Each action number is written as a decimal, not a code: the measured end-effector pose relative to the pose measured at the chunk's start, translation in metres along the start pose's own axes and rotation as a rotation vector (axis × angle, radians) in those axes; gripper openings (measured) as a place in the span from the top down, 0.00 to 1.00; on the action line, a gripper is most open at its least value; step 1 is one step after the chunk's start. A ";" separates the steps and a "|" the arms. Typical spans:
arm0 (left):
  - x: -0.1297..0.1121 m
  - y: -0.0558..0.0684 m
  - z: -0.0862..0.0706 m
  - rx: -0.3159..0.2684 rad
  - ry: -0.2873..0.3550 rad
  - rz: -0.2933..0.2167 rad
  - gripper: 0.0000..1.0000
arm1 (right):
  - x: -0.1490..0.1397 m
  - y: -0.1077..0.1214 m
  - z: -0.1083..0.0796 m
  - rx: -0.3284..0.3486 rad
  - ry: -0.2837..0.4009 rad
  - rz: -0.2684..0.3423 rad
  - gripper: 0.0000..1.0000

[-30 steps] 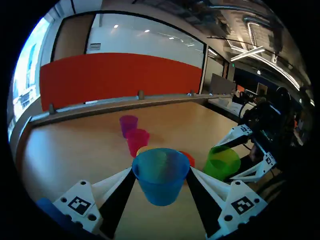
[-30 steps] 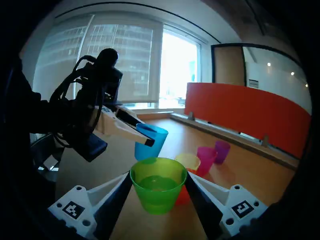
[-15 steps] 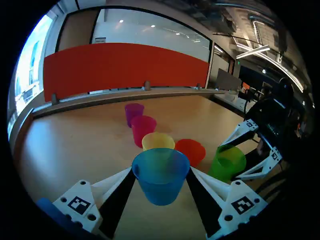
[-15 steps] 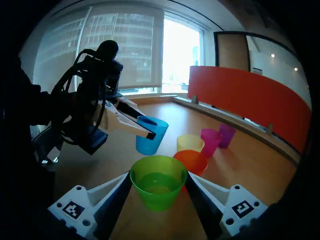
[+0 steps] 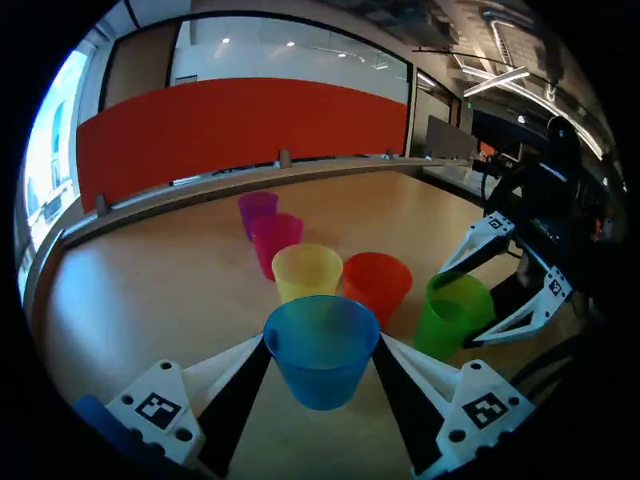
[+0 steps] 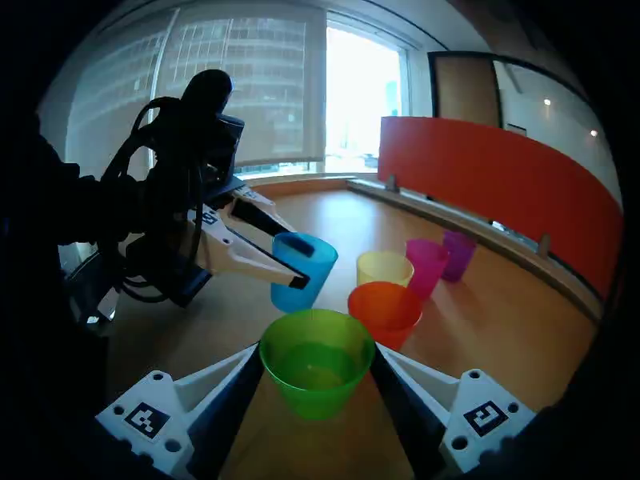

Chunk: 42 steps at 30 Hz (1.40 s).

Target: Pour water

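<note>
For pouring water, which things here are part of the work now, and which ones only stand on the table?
In use: blue cup in the left gripper; green cup, with liquid inside, in the right gripper.
Only standing on the wooden table: yellow cup, orange cup, pink cup, purple cup.

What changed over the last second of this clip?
Both held cups appear lifted: the yellow cup and orange cup, earlier hidden behind the blue cup, now show above it. The left gripper still grips it, the right gripper the green cup, water inside; nothing poured.
</note>
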State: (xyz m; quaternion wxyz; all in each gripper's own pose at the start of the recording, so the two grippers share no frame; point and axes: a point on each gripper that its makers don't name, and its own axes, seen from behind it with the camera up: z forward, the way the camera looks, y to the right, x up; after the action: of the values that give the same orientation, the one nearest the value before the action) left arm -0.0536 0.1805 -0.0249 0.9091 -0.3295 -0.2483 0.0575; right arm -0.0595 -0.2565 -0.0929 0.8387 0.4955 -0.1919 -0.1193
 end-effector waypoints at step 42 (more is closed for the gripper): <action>-0.038 0.013 -0.001 -0.030 -0.128 0.142 0.14 | -0.019 -0.005 0.003 0.010 -0.043 0.011 0.07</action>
State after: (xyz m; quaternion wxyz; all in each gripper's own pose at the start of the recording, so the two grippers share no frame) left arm -0.0856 0.1795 -0.0499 0.8801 -0.3554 -0.2825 0.1391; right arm -0.0785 -0.2540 -0.0998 0.8323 0.4962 -0.2133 -0.1244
